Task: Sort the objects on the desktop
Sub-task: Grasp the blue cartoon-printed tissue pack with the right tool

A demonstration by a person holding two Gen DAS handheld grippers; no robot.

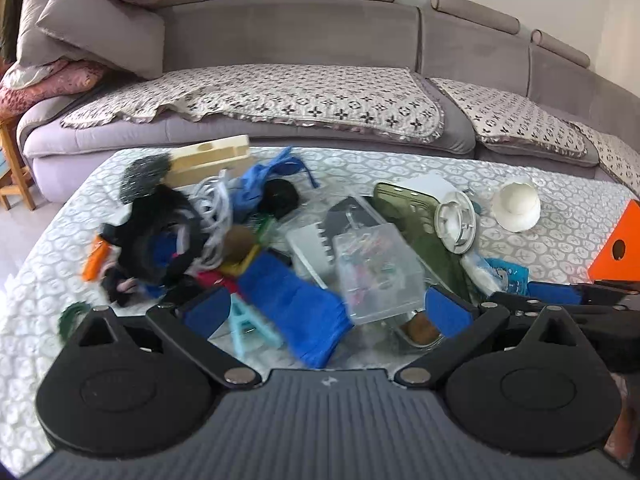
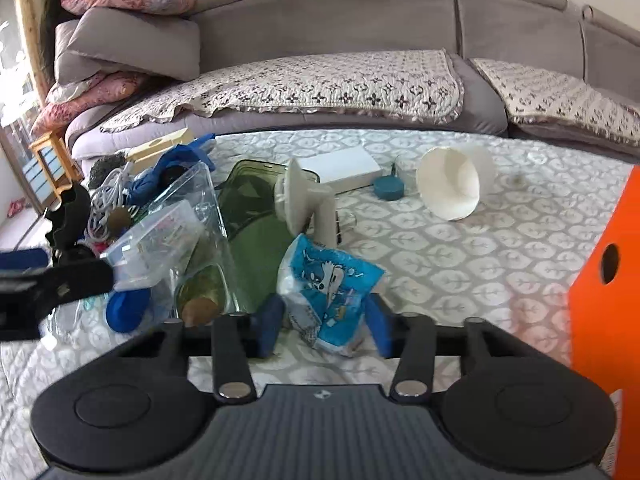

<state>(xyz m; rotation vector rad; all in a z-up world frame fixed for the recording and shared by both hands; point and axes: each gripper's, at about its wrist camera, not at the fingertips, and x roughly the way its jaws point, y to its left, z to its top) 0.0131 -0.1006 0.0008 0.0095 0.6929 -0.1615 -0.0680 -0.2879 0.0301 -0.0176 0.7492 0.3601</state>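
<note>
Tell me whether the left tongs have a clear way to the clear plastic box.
Probably yes: the left tongs stand open, and the clear plastic box lies on top of the pile just ahead, nothing covering it.

A table covered by a pale quilted cloth with a leaf pattern [image 2: 460, 264] carries a heap of small objects at its left and scattered items to the right. Directly on the cloth lie a white paper cup [image 2: 452, 184] on its side, a flat white box [image 2: 344, 168], a small teal round object [image 2: 388, 188] between box and cup, a blue-and-white packet [image 2: 332, 280], and an orange box with a round hole [image 2: 604, 280] at the right edge. At the left, a tangle of white cable [image 1: 216, 208], a wooden block [image 1: 208, 160] and a clear plastic box [image 1: 376, 268] lie within the heap.
</note>
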